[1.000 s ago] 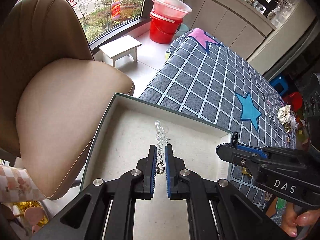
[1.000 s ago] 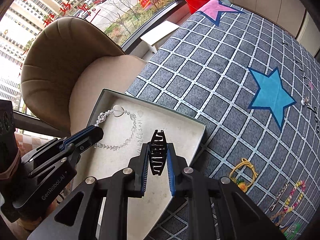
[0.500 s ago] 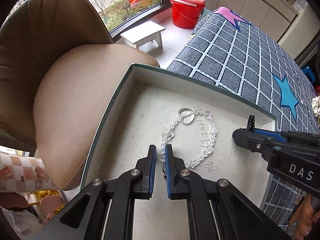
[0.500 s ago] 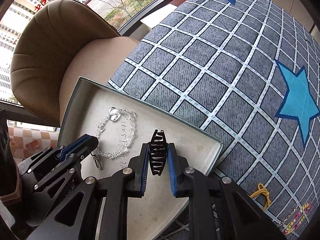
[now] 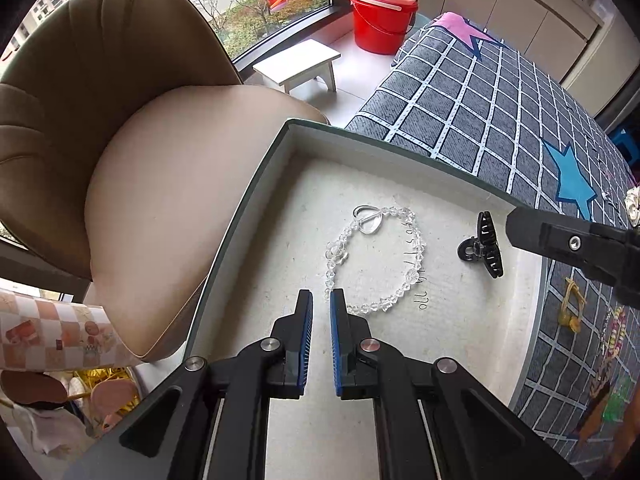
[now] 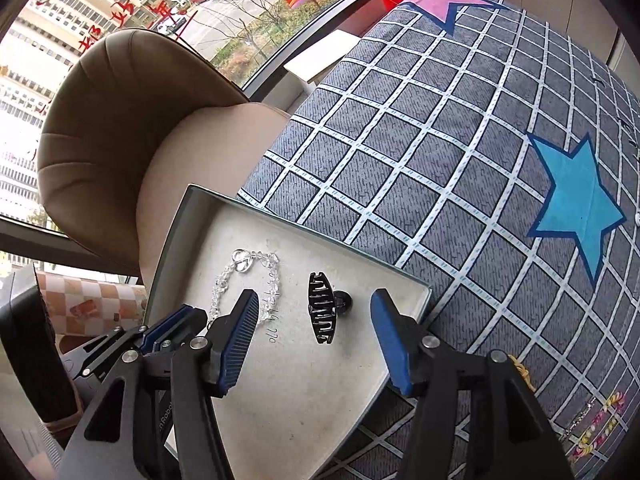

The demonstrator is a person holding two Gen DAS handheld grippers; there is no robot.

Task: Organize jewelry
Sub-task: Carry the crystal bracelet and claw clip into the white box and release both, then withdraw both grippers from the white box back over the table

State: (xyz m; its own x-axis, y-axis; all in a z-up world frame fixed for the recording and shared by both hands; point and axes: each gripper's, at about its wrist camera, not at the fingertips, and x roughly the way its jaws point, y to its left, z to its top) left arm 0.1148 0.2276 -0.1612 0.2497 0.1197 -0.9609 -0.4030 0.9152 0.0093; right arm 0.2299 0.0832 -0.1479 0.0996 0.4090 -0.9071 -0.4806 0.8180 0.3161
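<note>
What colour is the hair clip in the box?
Black hair clip; clearest in the right wrist view.

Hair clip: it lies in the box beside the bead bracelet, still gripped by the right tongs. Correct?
Not gripped. The right wrist view shows the right tongs wide open, with the hair clip lying loose on the floor of the box, beside the bead bracelet.

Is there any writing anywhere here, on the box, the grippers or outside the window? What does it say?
Handwritten marks on the floor of the box, beside the crystal bead bracelet: digits, roughly "770" at one end, the rest not legible.
"nRobo": part of a label on the left gripper's body, the rest cut off.
Red characters on the window: Chinese, mirrored, unreadable.
No text shows on the black hair claw.
</note>
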